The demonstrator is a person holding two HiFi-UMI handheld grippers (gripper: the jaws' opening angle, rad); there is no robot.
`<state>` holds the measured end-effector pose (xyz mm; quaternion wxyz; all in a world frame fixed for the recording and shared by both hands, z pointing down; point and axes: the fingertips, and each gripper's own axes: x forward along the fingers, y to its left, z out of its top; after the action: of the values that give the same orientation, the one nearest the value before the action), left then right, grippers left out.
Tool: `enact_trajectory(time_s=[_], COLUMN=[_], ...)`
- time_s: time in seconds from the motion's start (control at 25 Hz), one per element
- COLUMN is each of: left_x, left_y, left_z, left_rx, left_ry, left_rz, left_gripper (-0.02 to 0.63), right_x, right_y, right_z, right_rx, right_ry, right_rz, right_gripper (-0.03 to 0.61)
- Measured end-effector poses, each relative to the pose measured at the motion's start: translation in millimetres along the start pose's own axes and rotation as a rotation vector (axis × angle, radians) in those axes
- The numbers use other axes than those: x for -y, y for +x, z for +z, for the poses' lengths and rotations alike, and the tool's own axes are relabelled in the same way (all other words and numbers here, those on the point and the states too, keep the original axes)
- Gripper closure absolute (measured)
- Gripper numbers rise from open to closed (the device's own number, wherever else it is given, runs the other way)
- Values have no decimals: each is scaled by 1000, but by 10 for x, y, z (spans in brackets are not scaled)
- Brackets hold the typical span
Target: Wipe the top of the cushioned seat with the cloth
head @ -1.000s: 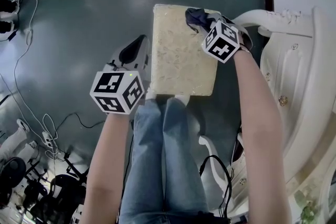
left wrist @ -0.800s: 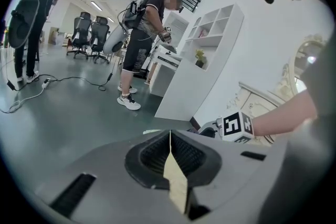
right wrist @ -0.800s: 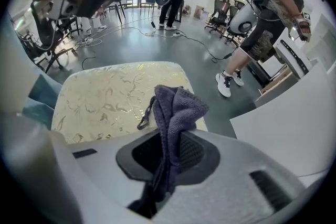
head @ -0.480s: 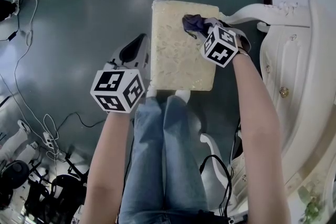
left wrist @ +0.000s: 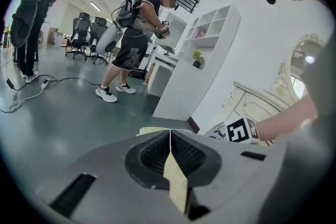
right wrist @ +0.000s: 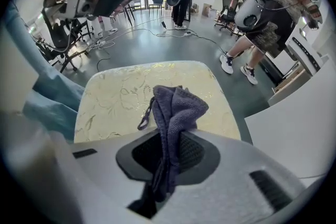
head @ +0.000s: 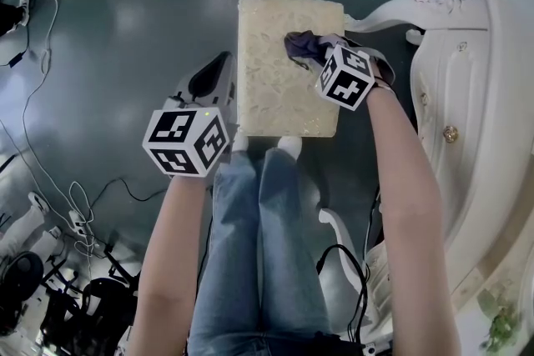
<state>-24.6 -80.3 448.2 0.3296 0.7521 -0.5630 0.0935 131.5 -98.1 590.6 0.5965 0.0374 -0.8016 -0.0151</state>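
The cushioned seat (head: 284, 67) is a pale yellow patterned square on the grey floor, seen from above; in the right gripper view it (right wrist: 131, 94) fills the middle. My right gripper (right wrist: 168, 149) is shut on a dark purple cloth (right wrist: 176, 107), which sticks out of the jaws over the seat. In the head view the cloth (head: 302, 44) lies on the seat's right side, near the far edge, with the right gripper (head: 321, 54) behind it. My left gripper (head: 219, 77) hangs beside the seat's left edge, jaws shut with nothing between them (left wrist: 169, 157).
An ornate white furniture piece (head: 467, 71) stands to the right of the seat. My legs in jeans (head: 263, 238) stand at the seat's near edge. Cables (head: 37, 37) trail over the floor at left. People stand in the room beyond (left wrist: 134, 34).
My right gripper has slid the cloth leftward across the seat, from its far right corner toward the middle. The left gripper has stayed where it was.
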Motion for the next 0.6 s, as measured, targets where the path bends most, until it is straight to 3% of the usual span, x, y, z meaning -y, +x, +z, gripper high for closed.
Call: enact_trajectory(time_s=[0.6], left_x=[82], left_y=[-143], left_z=[-61], left_rx=[-1], left_ry=[0], left_rz=[-6], left_gripper=[609], right_x=[-505], right_y=[-63], right_z=[-47], right_rx=[-21], right_ry=[-17], right_rz=[72], right_gripper=[541])
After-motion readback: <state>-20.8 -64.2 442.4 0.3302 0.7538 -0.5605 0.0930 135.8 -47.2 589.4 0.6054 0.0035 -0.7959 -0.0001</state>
